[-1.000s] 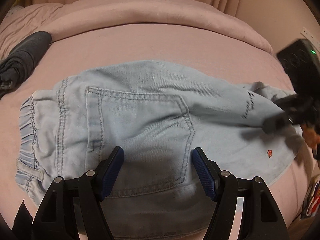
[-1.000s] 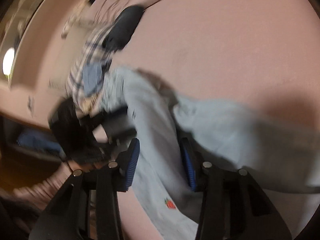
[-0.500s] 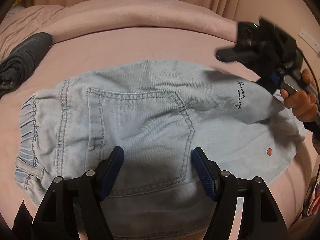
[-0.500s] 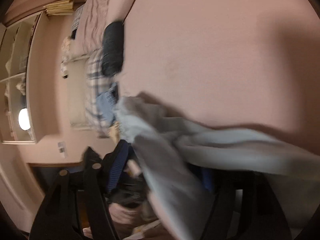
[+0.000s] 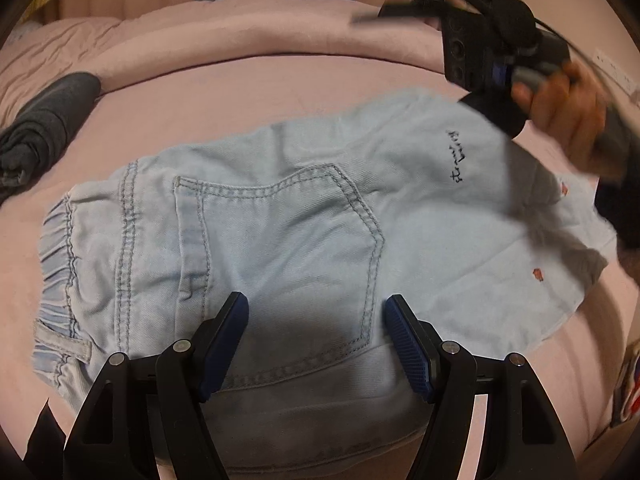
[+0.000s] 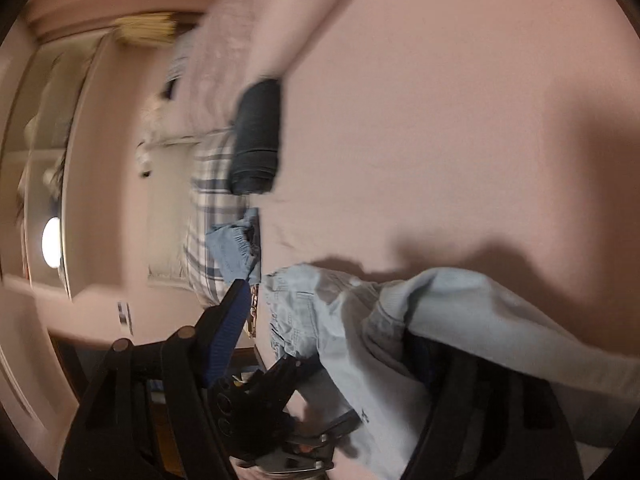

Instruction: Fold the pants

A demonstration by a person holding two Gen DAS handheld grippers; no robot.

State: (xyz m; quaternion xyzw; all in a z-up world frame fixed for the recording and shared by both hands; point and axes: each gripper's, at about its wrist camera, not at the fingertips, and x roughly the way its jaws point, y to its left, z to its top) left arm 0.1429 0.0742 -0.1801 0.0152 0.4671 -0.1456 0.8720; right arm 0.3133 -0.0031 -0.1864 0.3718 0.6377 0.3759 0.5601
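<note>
your right claw (image 6: 320, 344) has just let its jaws spread wide and swung up off the leg end; the pants (image 5: 280, 240) lie folded on the bed (image 5: 240, 88); your left claw (image 5: 316, 340) hovers wide, holding nothing

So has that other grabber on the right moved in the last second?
Yes. In the left wrist view the right gripper has gone from the pants' leg end at the right edge up toward the rolled duvet edge, its fingers having just opened.
</note>
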